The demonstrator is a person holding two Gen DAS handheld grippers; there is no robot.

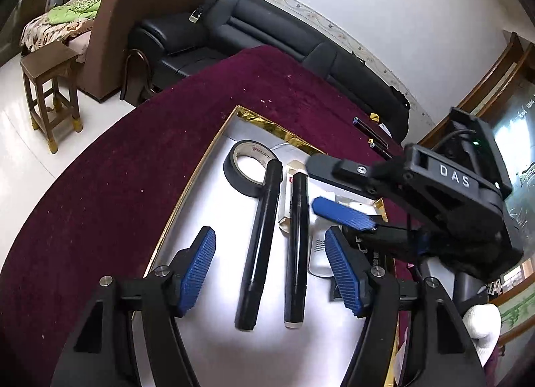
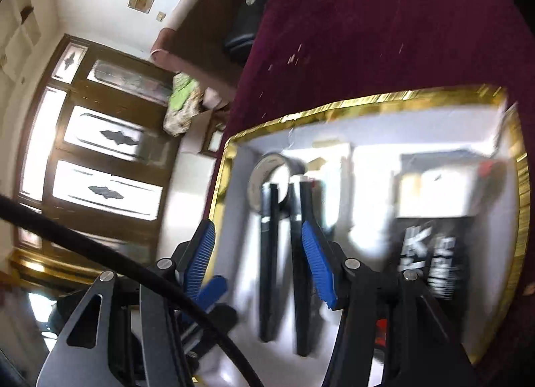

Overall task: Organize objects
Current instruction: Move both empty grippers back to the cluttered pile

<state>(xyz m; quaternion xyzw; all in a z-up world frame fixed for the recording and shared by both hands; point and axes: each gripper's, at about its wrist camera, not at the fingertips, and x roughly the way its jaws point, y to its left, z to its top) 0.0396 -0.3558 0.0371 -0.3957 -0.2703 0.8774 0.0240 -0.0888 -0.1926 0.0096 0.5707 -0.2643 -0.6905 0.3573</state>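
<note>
A white tray with a gold rim (image 1: 197,169) lies on a maroon cloth. In it lie two black markers (image 1: 259,243) (image 1: 296,246) side by side, a roll of black tape (image 1: 245,166) and a small white box (image 1: 287,199). My left gripper (image 1: 271,270) is open and empty, hovering over the two markers. My right gripper (image 1: 344,216) shows at the right of the left wrist view, above the tray. In the right wrist view the right gripper (image 2: 257,266) is open and empty over the markers (image 2: 269,260) and the tape (image 2: 267,183); this view is blurred.
A black box with white lettering (image 2: 431,266) and a white box (image 2: 431,186) lie in the tray's right part. Pens (image 1: 371,136) lie on the maroon cloth (image 1: 100,219) beyond the tray. A black sofa (image 1: 267,39), a brown armchair and a wooden stool (image 1: 50,86) stand behind.
</note>
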